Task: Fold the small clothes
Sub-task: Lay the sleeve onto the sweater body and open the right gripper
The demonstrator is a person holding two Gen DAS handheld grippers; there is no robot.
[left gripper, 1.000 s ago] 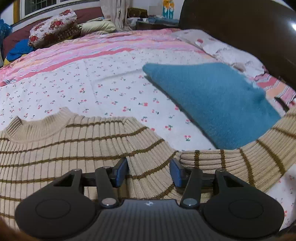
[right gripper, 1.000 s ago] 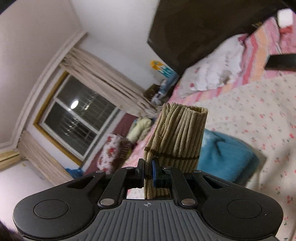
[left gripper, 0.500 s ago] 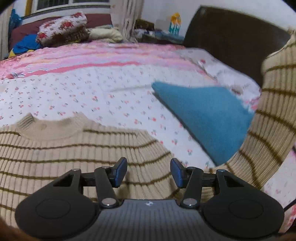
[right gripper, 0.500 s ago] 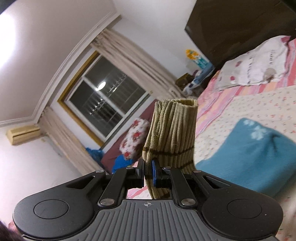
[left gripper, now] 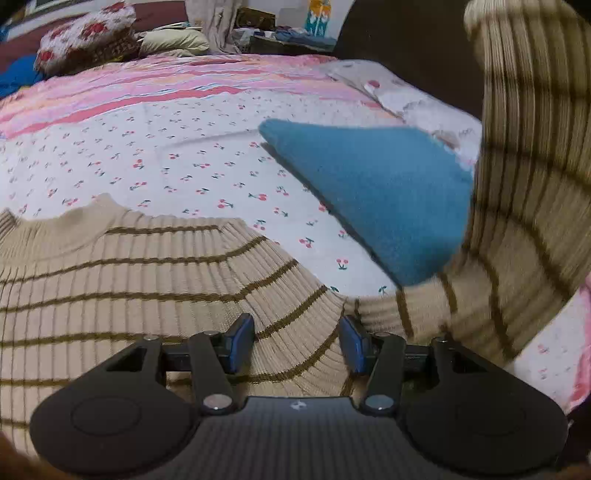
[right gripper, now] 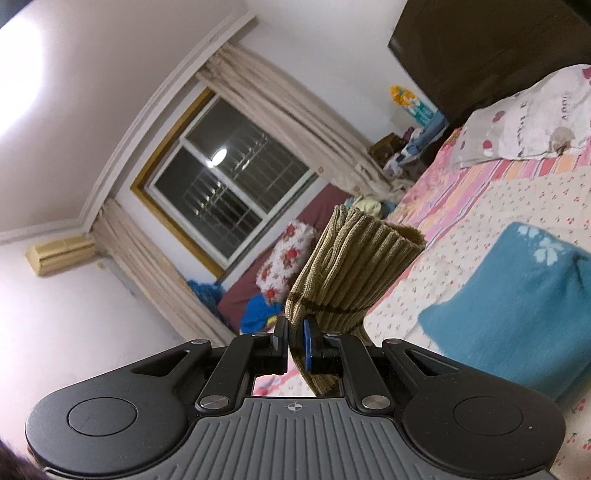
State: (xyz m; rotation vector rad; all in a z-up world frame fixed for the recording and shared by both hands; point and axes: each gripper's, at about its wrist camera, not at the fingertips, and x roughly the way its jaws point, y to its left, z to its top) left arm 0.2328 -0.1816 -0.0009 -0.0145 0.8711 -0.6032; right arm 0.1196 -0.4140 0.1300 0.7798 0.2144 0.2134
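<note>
A beige ribbed sweater [left gripper: 122, 284] with thin brown stripes lies flat on the cherry-print bedsheet [left gripper: 147, 155], neck at the left. My left gripper [left gripper: 297, 341] is open, low over the sweater near the shoulder and armpit. The sweater's right sleeve [left gripper: 524, 177] is lifted high at the right of the left wrist view. My right gripper [right gripper: 294, 345] is shut on the sleeve cuff [right gripper: 354, 273] and holds it in the air, tilted.
A folded blue towel [left gripper: 373, 192] lies on the bed just beyond the sweater; it also shows in the right wrist view [right gripper: 517, 306]. Pillows [right gripper: 524, 118] and a dark headboard [right gripper: 480, 48] are at the right. A window [right gripper: 229, 184] and floral cushion [left gripper: 88, 33] lie beyond.
The right gripper has raised the sleeve cuff higher and swung it; the sleeve now rises tall at the right of the left wrist view. The left gripper has stayed open over the sweater.
</note>
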